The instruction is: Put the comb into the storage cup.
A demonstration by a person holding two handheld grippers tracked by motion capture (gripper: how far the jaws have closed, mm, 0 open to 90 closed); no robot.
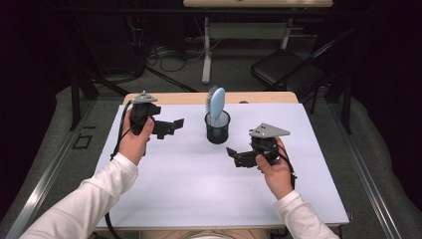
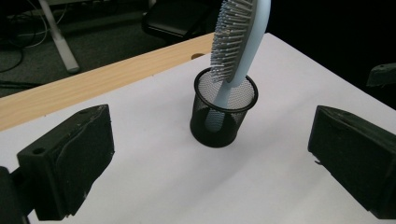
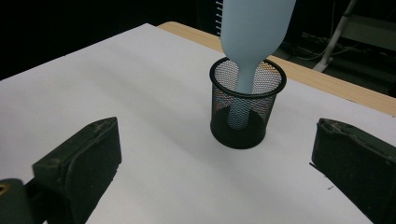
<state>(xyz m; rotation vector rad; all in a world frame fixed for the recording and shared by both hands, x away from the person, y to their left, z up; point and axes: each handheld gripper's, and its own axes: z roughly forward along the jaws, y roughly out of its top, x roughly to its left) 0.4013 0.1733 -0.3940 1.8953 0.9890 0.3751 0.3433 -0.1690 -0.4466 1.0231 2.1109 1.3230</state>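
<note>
Two grippers are held above the white table [image 1: 199, 174], both w/ jaws spread wide and nothing gripped. L gripper [image 1: 171, 125] is seen at approx. 9 o'clock of the cup [image 1: 217, 127]; R gripper [image 1: 238, 156] at approx. 4 o'clock of it, each near but apart from it. Black mesh cup is stood upright at table centre, toward the far edge. Brush [image 1: 216, 103], light blue, is set handle-down in the cup, tilted against the rim, head up. In L gripper view the bristles [image 2: 229, 42] are seen; in R gripper view, the smooth back [image 3: 252, 28]. Cup is framed between the jaws in both gripper views.
</note>
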